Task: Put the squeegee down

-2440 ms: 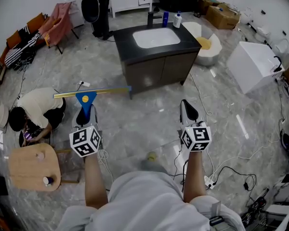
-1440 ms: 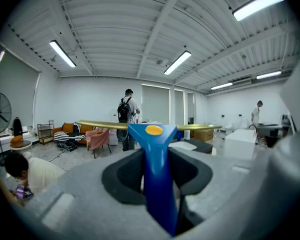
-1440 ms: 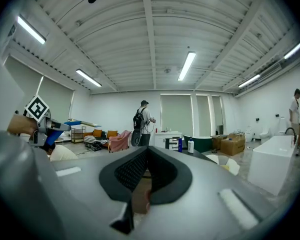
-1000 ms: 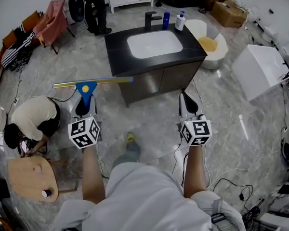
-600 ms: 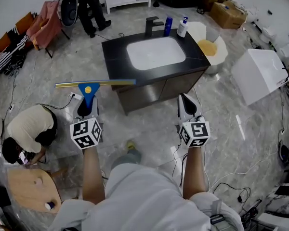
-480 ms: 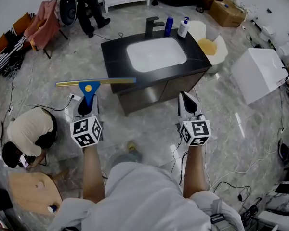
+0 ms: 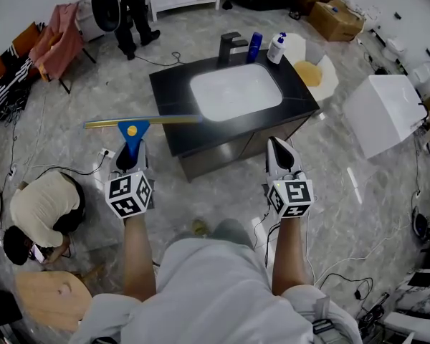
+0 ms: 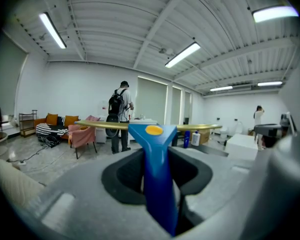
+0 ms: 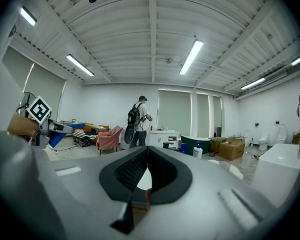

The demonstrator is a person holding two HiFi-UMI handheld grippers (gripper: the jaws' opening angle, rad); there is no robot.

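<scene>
A squeegee with a blue handle and a long brass-coloured blade is held level by my left gripper, which is shut on the handle. In the left gripper view the blue handle runs up between the dark pads, and the blade crosses in front. In the head view the blade's right end overlaps the left edge of the black vanity counter, though I cannot tell whether they touch. My right gripper is shut and holds nothing, with its tips meeting in the right gripper view. It hangs before the counter's front right part.
The vanity has a white sink, a black faucet and two bottles at the back. A person crouches on the floor at left and another stands at the back. A white box and cables lie at right.
Both grippers have travelled forward toward the vanity, which now stands much nearer. The squeegee stays gripped and level, and its blade end now overlaps the counter's edge.
</scene>
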